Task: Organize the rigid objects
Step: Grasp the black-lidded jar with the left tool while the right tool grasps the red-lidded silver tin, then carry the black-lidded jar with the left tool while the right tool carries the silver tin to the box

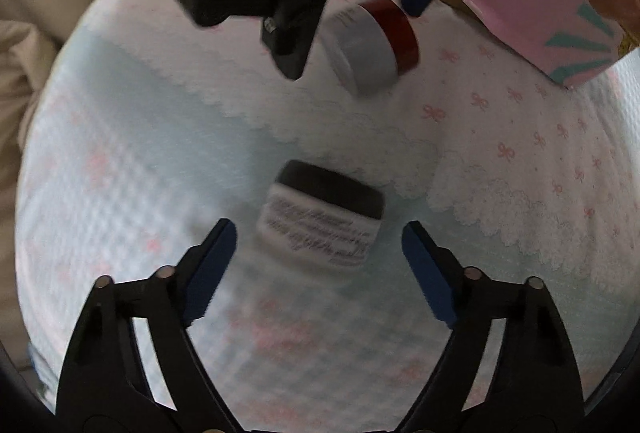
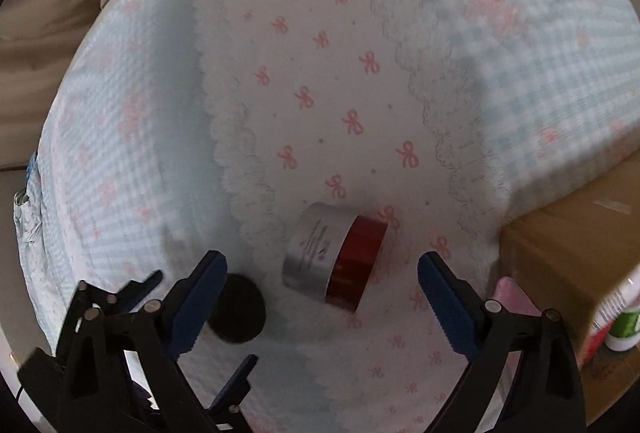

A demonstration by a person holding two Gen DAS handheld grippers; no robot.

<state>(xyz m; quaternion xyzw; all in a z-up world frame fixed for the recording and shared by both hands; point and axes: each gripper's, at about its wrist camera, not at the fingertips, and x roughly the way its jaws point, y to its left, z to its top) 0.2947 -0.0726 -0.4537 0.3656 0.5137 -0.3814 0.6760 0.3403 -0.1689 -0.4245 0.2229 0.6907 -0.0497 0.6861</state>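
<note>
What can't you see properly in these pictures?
- Black-lidded jar: left wrist view, label too blurred to read.
- Red-lidded jar: right wrist view, print too small.
- Pink box: left wrist view, cut off by the edge.
- Cardboard box: right wrist view, contents mostly cut off.

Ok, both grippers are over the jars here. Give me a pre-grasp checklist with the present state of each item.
1. Left gripper open: ok.
2. Black-lidded jar sits between the left fingers, untouched: ok.
3. Right gripper open: ok.
4. Red-lidded jar centred between the right fingers: ok, lying on its side.
5. The two grippers clear of each other: cannot tell, they are close.
6. Pink box clear of the right gripper: cannot tell.
</note>
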